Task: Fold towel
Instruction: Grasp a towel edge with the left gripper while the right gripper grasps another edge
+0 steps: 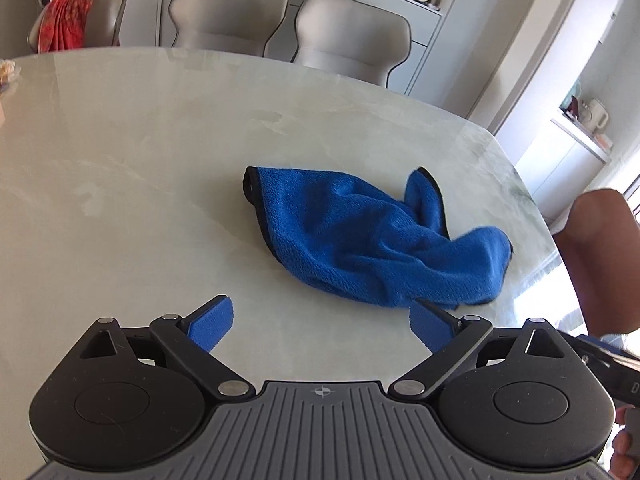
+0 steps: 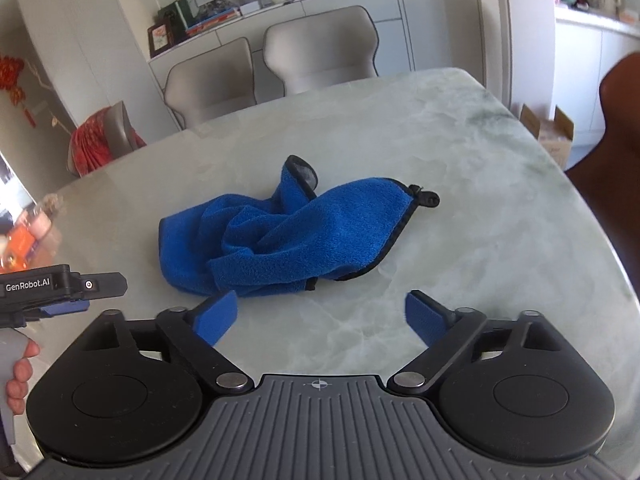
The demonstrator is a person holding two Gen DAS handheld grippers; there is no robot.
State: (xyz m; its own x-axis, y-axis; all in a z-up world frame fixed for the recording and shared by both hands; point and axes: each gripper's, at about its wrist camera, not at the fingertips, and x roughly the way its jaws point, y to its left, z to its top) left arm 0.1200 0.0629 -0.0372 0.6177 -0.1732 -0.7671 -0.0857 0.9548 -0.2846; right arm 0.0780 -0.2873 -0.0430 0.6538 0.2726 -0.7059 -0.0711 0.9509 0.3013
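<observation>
A blue towel (image 1: pixel 360 236) with a black hem lies crumpled in a heap on the pale marble table (image 1: pixel 120 200). In the right wrist view the towel (image 2: pixel 288 240) shows a small black hanging loop at its far right corner. My left gripper (image 1: pixel 322 320) hovers open just in front of the towel's near edge, with nothing between its blue pads. My right gripper (image 2: pixel 320 316) is likewise open and empty, its left pad close to the towel's near edge. The left gripper (image 2: pixel 64 292) also shows at the left of the right wrist view, held by a hand.
Two grey chairs (image 1: pixel 288 28) stand behind the table's far edge, and a third chair with a red cloth (image 1: pixel 72 20) is at the far left. A cabinet with ornaments lines the wall. A person's arm (image 1: pixel 600 260) is at the right. A cardboard box (image 2: pixel 548 132) sits on the floor.
</observation>
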